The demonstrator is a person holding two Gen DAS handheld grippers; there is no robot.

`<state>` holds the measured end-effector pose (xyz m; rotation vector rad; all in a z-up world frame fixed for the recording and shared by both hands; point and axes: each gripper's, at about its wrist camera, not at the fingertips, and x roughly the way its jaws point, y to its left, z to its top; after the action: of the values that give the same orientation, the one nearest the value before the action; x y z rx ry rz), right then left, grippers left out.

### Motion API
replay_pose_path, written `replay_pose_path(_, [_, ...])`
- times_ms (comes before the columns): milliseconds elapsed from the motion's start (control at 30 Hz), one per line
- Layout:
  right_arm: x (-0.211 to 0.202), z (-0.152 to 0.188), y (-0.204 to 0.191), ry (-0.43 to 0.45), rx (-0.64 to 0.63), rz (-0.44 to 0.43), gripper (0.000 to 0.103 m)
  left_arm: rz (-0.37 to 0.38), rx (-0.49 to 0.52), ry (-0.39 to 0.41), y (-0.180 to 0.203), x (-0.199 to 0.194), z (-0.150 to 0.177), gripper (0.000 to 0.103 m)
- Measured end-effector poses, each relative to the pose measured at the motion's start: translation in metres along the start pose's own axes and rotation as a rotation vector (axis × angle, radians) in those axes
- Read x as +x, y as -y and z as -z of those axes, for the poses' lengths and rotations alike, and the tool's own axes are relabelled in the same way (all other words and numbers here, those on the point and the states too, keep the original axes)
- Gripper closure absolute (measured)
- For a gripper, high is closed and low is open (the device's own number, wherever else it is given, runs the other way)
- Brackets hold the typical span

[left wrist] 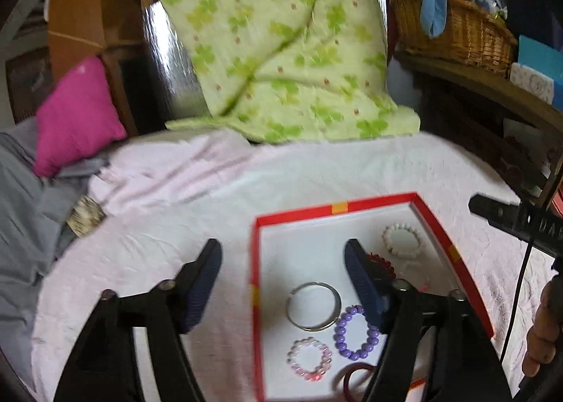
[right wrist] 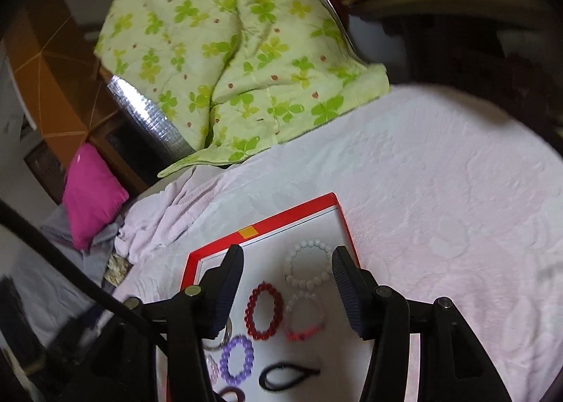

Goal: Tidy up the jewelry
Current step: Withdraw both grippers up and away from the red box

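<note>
A red-rimmed box (left wrist: 337, 208) with a white floor lies on the pink bedspread; its rim also shows in the right wrist view (right wrist: 281, 217). In it lie a silver bangle (left wrist: 314, 306), a purple bead bracelet (left wrist: 355, 331), a pink bead bracelet (left wrist: 309, 359), a dark red band (left wrist: 357, 375), a white bead bracelet (right wrist: 308, 264), a red bead bracelet (right wrist: 264, 310), a clear-and-pink bracelet (right wrist: 304, 316) and a black hair tie (right wrist: 286, 379). My left gripper (left wrist: 283, 259) is open and empty above the box's left rim. My right gripper (right wrist: 286, 265) is open and empty above the white and red bracelets.
A green clover-print quilt (left wrist: 281, 43) hangs at the back. A magenta pillow (left wrist: 75, 117) and grey cloth (left wrist: 21, 208) lie at the left. A wicker basket (left wrist: 454, 29) stands on a wooden shelf at the right. A black cable (right wrist: 70, 268) crosses the right wrist view.
</note>
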<state>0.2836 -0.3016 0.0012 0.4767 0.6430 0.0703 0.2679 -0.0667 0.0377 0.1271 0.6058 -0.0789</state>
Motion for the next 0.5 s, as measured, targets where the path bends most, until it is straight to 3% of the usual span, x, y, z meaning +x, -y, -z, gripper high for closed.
replay_pose_path(367, [-0.100, 0.053, -0.049, 0.098, -0.232, 0.072, 0.040, -0.087, 0.000, 0.158, -0.026, -0.109, -0.004, 0.014])
replay_pose_path(500, [-0.141, 0.084, -0.062, 0.136, -0.287, 0.109, 0.040, -0.110, 0.011, 0.168, -0.028, -0.144, 0.010, 0.014])
